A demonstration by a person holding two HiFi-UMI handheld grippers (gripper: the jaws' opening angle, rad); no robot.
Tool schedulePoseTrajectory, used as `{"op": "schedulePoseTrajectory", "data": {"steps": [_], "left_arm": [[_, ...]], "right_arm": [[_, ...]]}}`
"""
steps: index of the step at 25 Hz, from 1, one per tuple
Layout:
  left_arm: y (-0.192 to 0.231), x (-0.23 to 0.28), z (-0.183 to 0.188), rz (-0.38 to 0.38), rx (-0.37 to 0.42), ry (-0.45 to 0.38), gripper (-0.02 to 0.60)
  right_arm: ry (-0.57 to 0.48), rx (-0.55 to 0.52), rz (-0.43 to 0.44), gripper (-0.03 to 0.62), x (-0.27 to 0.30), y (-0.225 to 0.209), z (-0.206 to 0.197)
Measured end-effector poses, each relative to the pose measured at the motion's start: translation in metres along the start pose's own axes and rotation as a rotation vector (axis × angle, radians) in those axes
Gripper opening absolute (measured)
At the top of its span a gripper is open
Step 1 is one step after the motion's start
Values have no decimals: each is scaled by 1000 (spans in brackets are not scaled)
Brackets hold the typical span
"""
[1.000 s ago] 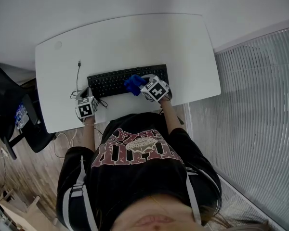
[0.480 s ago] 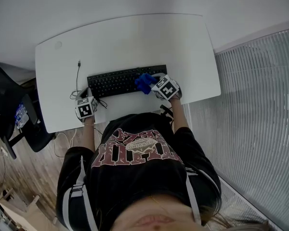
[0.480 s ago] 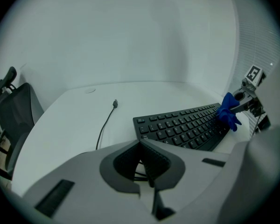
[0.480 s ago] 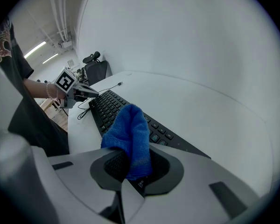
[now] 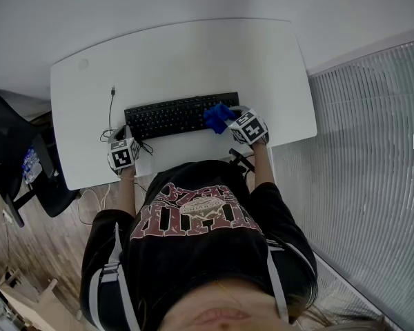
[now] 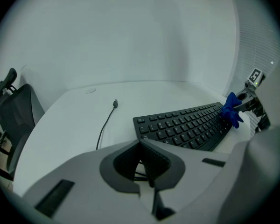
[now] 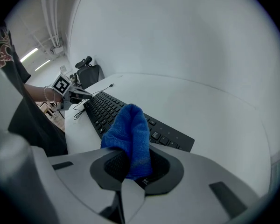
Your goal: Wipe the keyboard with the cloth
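A black keyboard (image 5: 172, 117) lies on the white desk (image 5: 186, 54), near its front edge. My right gripper (image 5: 233, 121) is shut on a blue cloth (image 5: 218, 116), which rests on the keyboard's right end. In the right gripper view the cloth (image 7: 129, 136) bulges up from between the jaws, above the keyboard (image 7: 105, 110). My left gripper (image 5: 125, 141) sits by the keyboard's front left corner, jaws shut with nothing seen between them. From the left gripper view the keyboard (image 6: 186, 127) stretches right towards the cloth (image 6: 232, 109).
The keyboard's thin black cable (image 5: 112, 112) runs from its left end to a loose plug (image 6: 115, 103), with loops by my left gripper. A black office chair (image 5: 10, 147) stands left of the desk. A ribbed white panel (image 5: 362, 157) fills the right side.
My right gripper has slid the blue cloth rightward along the keyboard, from right of its middle to its right end. The left gripper has stayed put.
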State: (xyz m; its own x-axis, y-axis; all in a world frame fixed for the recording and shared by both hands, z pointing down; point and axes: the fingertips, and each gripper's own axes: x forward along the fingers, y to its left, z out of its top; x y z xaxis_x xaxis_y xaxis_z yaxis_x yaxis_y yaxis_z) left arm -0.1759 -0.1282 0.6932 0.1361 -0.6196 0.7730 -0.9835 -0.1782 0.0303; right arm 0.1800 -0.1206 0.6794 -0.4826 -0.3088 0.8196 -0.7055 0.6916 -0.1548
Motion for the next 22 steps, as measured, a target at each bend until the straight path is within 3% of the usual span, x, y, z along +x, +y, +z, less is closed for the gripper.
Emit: {"op": "schedulePoseTrajectory", "data": {"steps": [11,22], "left_arm": [[2,-1,-1,3,3,8,32],[2,-2,1,2,1,7,32]], "right_arm": [[-21,57,-20,64,-11,-10,-14],[-3,147,-156,64,-42,-48,-41]]}}
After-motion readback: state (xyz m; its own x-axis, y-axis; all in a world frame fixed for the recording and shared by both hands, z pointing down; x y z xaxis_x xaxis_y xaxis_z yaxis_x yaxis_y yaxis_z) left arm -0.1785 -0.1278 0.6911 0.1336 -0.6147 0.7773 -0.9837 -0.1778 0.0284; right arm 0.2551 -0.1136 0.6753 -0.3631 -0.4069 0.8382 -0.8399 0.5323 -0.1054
